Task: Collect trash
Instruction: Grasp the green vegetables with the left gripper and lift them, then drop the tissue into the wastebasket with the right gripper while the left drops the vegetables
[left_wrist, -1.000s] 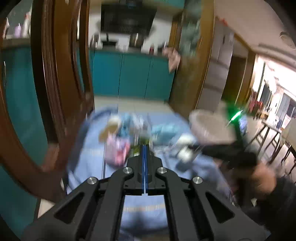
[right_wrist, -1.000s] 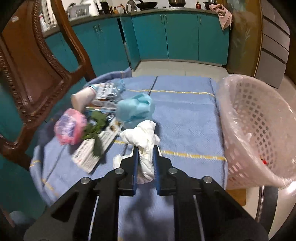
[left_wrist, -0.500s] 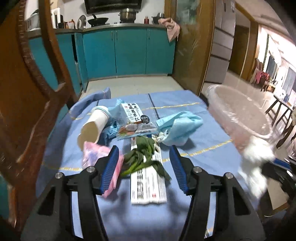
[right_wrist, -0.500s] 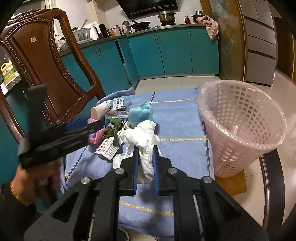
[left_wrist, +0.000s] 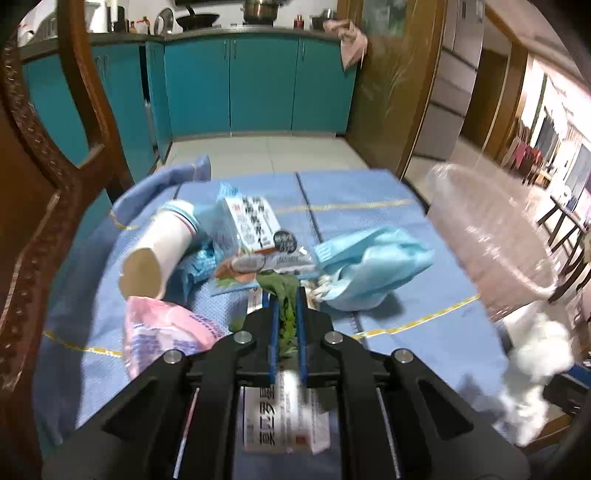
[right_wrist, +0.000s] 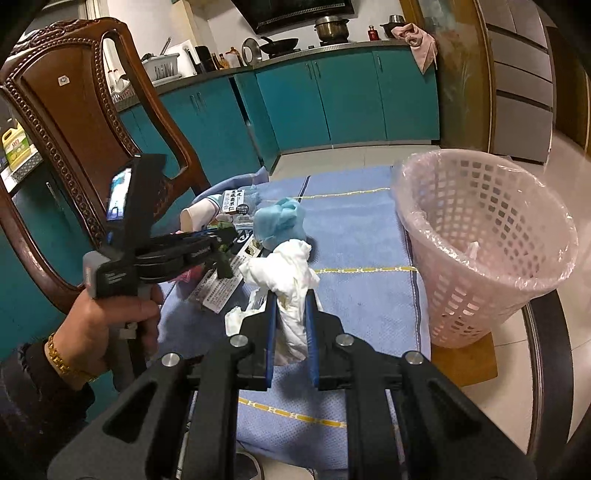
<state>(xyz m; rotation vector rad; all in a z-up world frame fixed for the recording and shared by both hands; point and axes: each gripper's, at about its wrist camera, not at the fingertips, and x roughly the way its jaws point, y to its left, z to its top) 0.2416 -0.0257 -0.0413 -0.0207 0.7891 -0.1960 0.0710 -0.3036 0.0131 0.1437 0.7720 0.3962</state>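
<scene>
Trash lies heaped on a blue tablecloth: a paper cup, a pink wrapper, a snack packet, a crumpled light-blue mask and a printed paper sleeve. My left gripper is closing, its blue pads pinching the green leaves over the sleeve. From the right wrist view, the left gripper has the leaves hanging at its tip. My right gripper is shut on a white tissue wad, held above the cloth, left of the pink basket.
The lined basket stands on a wooden block at the table's right edge. A carved wooden chair stands close on the left. Teal kitchen cabinets line the far wall beyond a tiled floor. A hand with a gold bracelet holds the left gripper.
The left gripper swung in over the pile, opened wide, then closed on the green leaves. The right gripper drew back and a little up, tissue still in it.
</scene>
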